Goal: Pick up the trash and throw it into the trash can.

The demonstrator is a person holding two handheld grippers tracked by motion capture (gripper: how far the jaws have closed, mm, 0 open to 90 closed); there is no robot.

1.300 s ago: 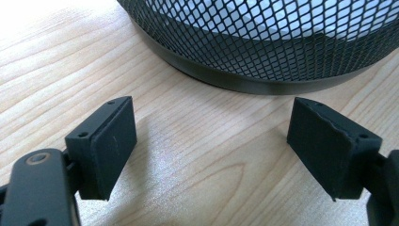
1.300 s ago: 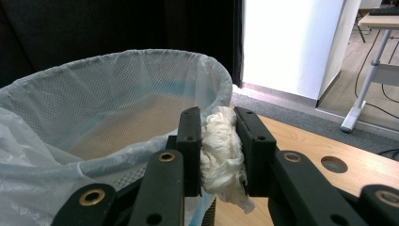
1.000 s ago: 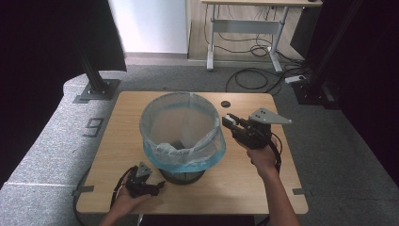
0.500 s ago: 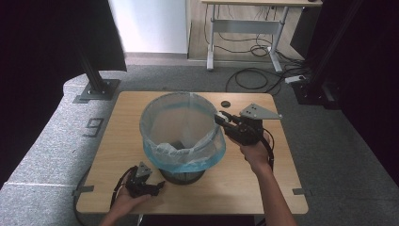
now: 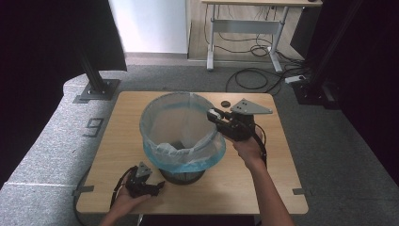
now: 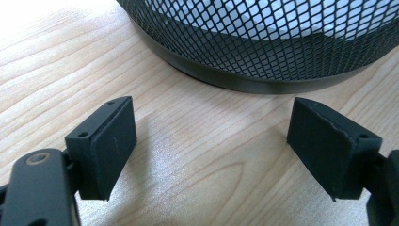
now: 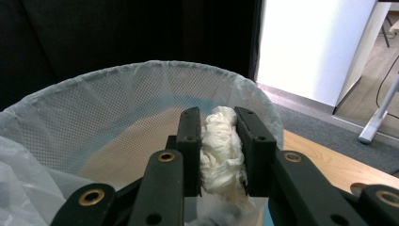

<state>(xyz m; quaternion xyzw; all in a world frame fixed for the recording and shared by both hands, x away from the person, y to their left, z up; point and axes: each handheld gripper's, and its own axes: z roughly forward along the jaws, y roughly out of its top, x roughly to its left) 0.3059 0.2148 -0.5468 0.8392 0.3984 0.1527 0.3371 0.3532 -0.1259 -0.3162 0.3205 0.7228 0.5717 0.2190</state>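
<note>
Right gripper view: right tongs (image 7: 221, 155) are clamping a crumpled white tissue wad (image 7: 220, 150) over the rim of the lined mesh bin (image 5: 181, 136). Disposal step is under way; next move calls for release once inside. Left tongs (image 6: 211, 150) are resting wide open, empty, on the surface (image 5: 282, 169) beside the bin base.

Grey carpet (image 5: 329, 155) surrounds the wooden table (image 5: 277, 188); a desk (image 5: 244, 19) stands by a white wall (image 5: 150, 26).
</note>
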